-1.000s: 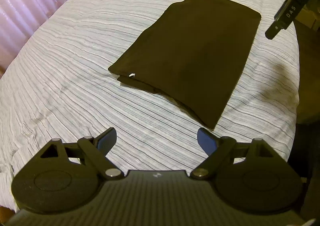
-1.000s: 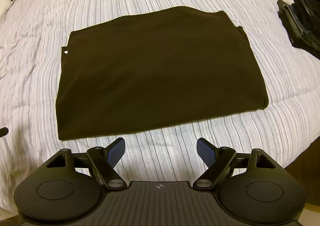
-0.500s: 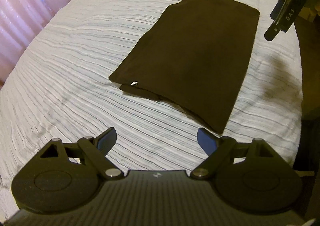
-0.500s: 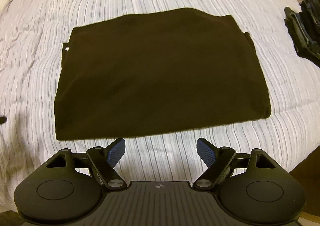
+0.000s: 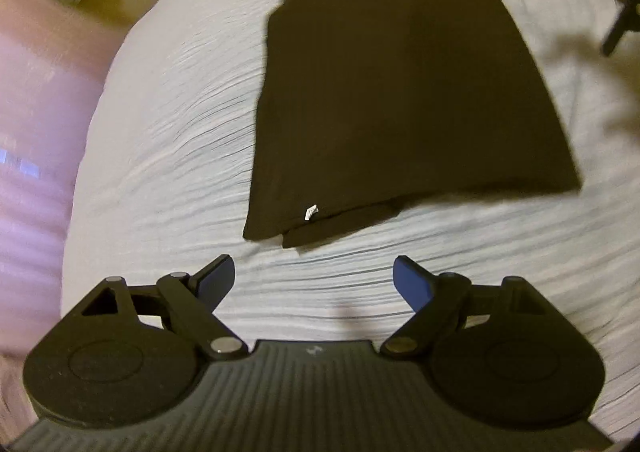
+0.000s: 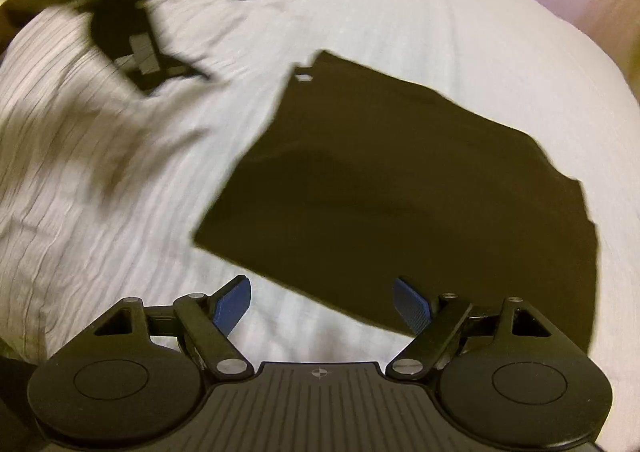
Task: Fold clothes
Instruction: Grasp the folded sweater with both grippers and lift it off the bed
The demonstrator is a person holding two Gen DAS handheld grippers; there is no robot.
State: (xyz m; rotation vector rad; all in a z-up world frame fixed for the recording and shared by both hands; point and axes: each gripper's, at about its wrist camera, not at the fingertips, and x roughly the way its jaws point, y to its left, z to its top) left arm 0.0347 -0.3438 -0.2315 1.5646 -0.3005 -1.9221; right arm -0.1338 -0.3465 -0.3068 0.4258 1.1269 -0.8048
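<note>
The dark garment [image 5: 400, 92] lies flat on the striped bedspread [image 5: 168, 140], already folded into a rough rectangle, its small white tag [image 5: 311, 212] at the near corner. In the left wrist view the left claw [image 5: 314, 280] hovers at six o'clock of that short edge, jaws wide and empty, probably lining up for another fold. The right claw [image 6: 322, 302], equally wide and holding nothing, hangs over a long edge [image 6: 320, 292].

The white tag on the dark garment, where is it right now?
In the left wrist view the white tag sits at the near left corner of the folded dark garment on the striped bedspread, just ahead of the open left claw.
</note>
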